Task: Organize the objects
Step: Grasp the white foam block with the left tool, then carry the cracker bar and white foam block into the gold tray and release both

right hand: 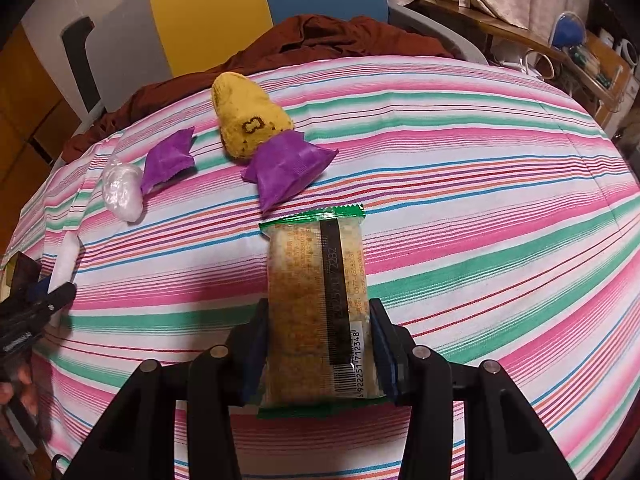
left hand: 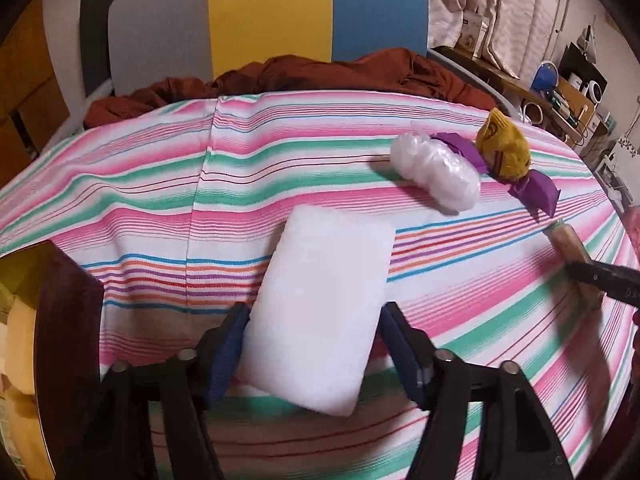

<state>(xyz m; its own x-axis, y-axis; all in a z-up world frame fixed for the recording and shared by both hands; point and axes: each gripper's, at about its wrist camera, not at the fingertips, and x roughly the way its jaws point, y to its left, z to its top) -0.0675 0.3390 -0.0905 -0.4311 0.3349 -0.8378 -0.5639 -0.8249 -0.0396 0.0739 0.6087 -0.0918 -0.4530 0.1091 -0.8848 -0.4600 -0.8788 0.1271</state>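
— So, how far along is the tidying?

— Early, I'd judge. The right gripper [right hand: 318, 312] is clenched on a snack bar [right hand: 312, 272] in a green-edged wrapper, with the bar sticking out toward 12 o'clock over the striped cloth [right hand: 480, 200]. The left gripper [left hand: 315, 314] straddles a white pack [left hand: 324, 280]. I can't tell whether its pads are pressing on the pack.

— What's left loose?

— Seen from the right wrist, a yellow knitted toy [right hand: 248, 120] sits at 11 o'clock. One purple sachet [right hand: 288, 168] touches it, and a second purple sachet [right hand: 168, 156] lies farther toward 10 o'clock beside a clear plastic bundle [right hand: 120, 188]. All four look unsorted.

— Where would they go?

— Possibly into the dark box [left hand: 68, 320] at 8 o'clock in the left wrist view, which already holds pale things. That's a guess.

— Anything in the way?

— The two grippers are near each other, so they could crowd one another. A rumpled rust-brown fabric [left hand: 320, 72] lies at 12 o'clock past the cloth's edge, well clear of the work.
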